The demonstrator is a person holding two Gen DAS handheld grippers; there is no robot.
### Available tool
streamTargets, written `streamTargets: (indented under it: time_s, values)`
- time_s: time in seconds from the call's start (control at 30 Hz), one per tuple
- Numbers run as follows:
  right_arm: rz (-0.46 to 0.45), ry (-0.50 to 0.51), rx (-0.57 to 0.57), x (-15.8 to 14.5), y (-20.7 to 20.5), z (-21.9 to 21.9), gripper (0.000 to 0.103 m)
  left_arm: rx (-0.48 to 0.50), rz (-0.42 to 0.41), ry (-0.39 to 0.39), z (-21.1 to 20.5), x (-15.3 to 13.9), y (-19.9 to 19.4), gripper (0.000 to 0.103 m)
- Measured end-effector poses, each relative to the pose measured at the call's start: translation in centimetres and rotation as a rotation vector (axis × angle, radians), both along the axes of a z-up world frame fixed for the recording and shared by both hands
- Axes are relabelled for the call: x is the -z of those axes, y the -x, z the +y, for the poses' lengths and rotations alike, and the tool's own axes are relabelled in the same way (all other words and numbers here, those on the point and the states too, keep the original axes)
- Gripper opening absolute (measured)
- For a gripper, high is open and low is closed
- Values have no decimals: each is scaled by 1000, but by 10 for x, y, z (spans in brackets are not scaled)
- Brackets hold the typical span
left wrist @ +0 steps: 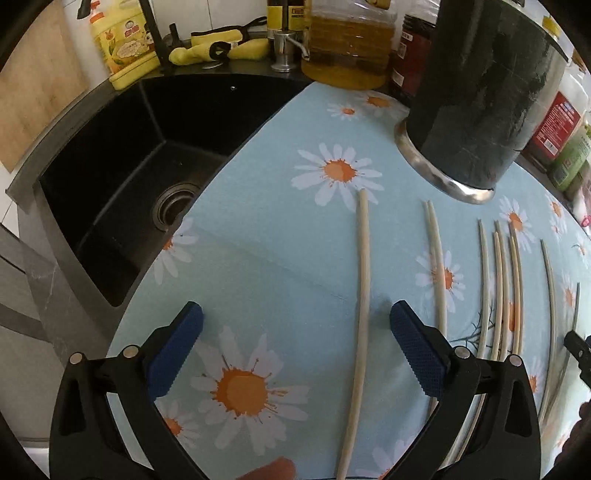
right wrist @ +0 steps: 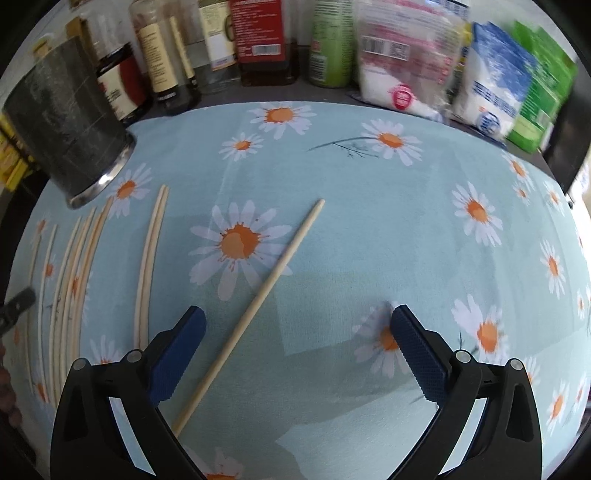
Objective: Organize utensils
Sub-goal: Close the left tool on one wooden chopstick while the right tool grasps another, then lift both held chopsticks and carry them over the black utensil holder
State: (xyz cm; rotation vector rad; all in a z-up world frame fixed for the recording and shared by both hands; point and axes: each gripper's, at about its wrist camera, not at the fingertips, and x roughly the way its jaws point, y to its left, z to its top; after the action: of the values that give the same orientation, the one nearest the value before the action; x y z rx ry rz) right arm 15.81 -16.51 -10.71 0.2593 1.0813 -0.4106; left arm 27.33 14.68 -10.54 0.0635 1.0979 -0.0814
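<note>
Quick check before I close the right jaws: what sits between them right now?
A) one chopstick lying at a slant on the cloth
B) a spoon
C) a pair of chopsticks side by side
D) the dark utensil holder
A: in the right wrist view a single chopstick lies slanted on the daisy cloth, passing between the open jaws of the right gripper, nearer the left one.

Labels on bottles (right wrist: 258, 33) and packets (right wrist: 491, 85) too blurred, none legible
</note>
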Motion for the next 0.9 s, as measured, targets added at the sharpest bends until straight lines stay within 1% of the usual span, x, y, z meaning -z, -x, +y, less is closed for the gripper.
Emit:
streamTargets:
  time_s: [0.1,0.13,0.2,0.23,0.27,0.3,0.33,0.37,0.4,0.43,0.47,0.5,0.53,0.57,0.67,0.73,0.8,0.9]
  values:
    - [-11,10,-33,0,4,1,95,5,-2,0,0,0,-1,99]
    - [-14,10,-42,0,5,2,92,-1,-4,5,-1,-1,-1,99]
    - [-25,16,-42,-3,10,0,77,-23,-13,2,-3,-1,3,98]
    - [-34,20,-51,-5,14,-1,63,-32,-15,1,-4,-1,4,97]
    - [-34,21,-64,-7,14,-1,50,-30,-16,1,-5,-2,5,93]
    - [-34,21,-73,-9,15,-3,44,-12,-16,2,-8,-4,7,84]
    - [-35,19,-73,-10,15,-5,33,14,-21,4,-11,-6,8,78]
    - [-33,16,-66,-11,16,-7,21,41,-23,4,-15,-9,10,65]
    - [-31,13,-64,-12,16,-10,13,67,-21,4,-19,-10,12,50]
    - [-27,9,-59,-12,17,-12,8,99,-16,6,-23,-12,12,42]
    - [-26,-2,-54,-12,16,-15,5,142,0,8,-27,-14,13,25]
    - [-32,-23,-43,-12,16,-19,5,165,14,14,-28,-15,13,13]
    - [-44,-49,-30,-12,17,-23,5,191,30,25,-29,-15,11,8]
    - [-53,-69,-20,-11,18,-26,5,211,46,39,-28,-15,11,5]
    - [-75,-136,5,-11,21,-34,5,246,94,112,-18,-14,5,5]
    - [-93,-172,29,-14,26,-38,5,269,117,141,-13,-14,1,5]
    - [-124,-185,34,-20,29,-37,5,280,128,159,-11,-14,-2,5]
    - [-175,-181,24,-34,31,-29,5,307,114,152,-9,-17,-6,5]
